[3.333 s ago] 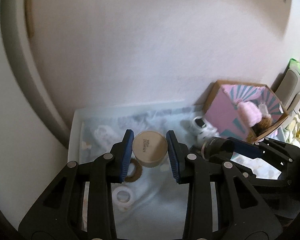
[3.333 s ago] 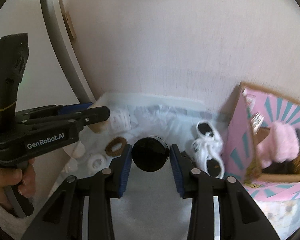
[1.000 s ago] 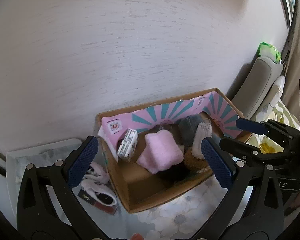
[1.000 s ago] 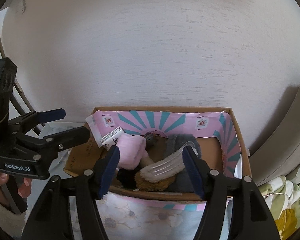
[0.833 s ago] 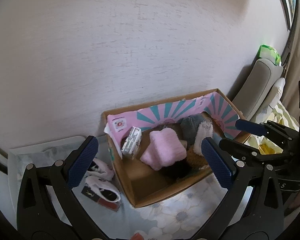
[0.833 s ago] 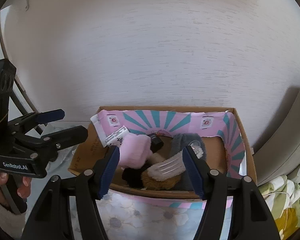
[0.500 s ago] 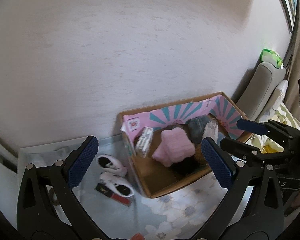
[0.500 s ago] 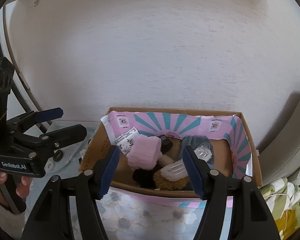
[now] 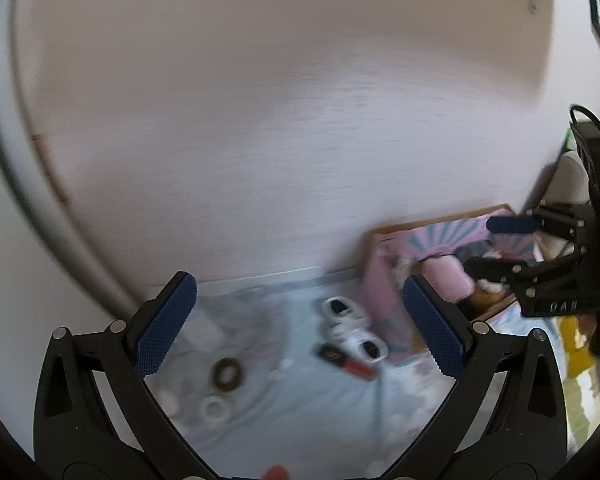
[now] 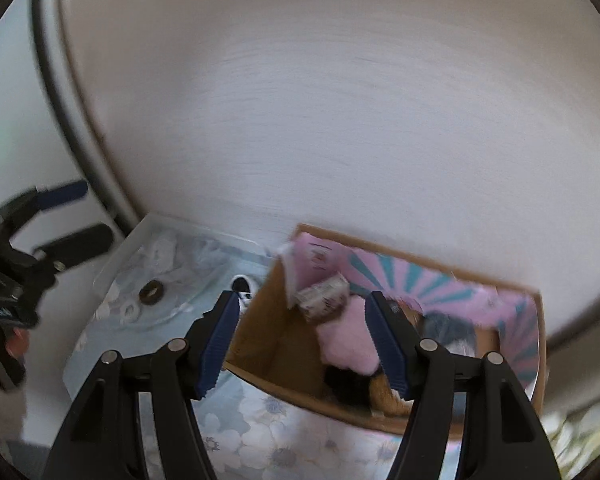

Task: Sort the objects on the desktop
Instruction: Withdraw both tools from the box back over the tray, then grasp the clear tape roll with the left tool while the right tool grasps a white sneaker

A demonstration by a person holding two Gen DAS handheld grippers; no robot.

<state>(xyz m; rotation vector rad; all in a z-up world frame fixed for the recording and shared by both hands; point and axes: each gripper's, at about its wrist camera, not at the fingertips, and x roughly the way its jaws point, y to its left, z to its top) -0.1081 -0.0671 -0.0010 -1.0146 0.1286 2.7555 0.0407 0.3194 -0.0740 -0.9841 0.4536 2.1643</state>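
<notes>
Tabletop: pale blue cloth with white flower print, soft and likely to ruck under a dragged fingertip.

Cardboard box: brown corrugated, pink-and-teal sunburst lining, open top, against the wall at the right of the cloth. Already crowded: pink fluffy bundle, a small printed carton, grey and dark soft items, blurred. Risk: another piece dropped on the heap could roll off the fluff and over the low front wall.

Left gripper: jaws spread wide, empty, above the loose items.

Right gripper: jaws about half apart, nothing between the pads, over the box's left corner. Risk: the two grippers are near each other; reaching for the same piece could clash them.

Still unsorted on the cloth, left of the box: white toy shoes, glossy moulded; beside them a dark and red tube, apt to roll; brown ring; white ring, thin and flat, easily pinched along with cloth. Both views are motion-blurred, so finer textures are unclear.
</notes>
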